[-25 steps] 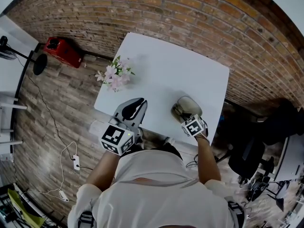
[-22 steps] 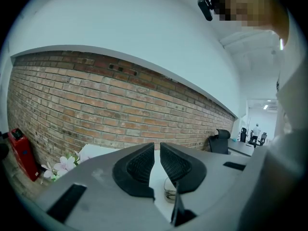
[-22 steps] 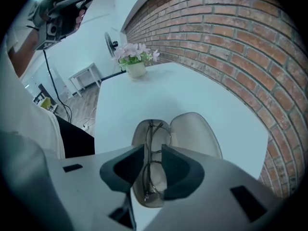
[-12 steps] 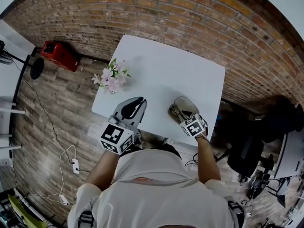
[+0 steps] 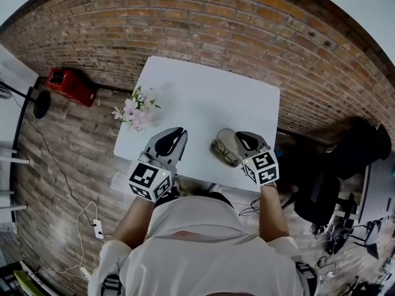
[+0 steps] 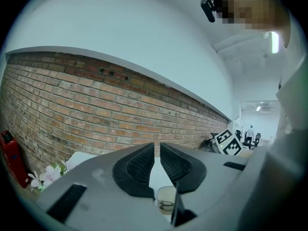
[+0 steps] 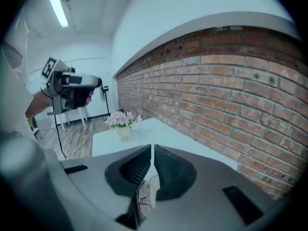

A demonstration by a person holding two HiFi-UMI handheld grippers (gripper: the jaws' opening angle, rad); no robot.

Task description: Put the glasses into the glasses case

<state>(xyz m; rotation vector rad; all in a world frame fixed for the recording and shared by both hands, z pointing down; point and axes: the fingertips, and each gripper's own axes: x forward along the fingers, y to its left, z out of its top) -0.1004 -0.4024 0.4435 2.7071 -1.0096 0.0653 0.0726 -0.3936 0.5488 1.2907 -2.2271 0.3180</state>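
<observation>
Right claw (image 5: 245,142) has lifted off the glasses (image 5: 223,153), closing empty; left claw (image 5: 170,142) narrow.

The tan, oval case (image 5: 231,138) lies open and flat on the white table (image 5: 203,97), close to the near edge and right of the middle, with the thin, dark-framed glasses (image 5: 223,153) lying across its near end, by the table's edge.
</observation>
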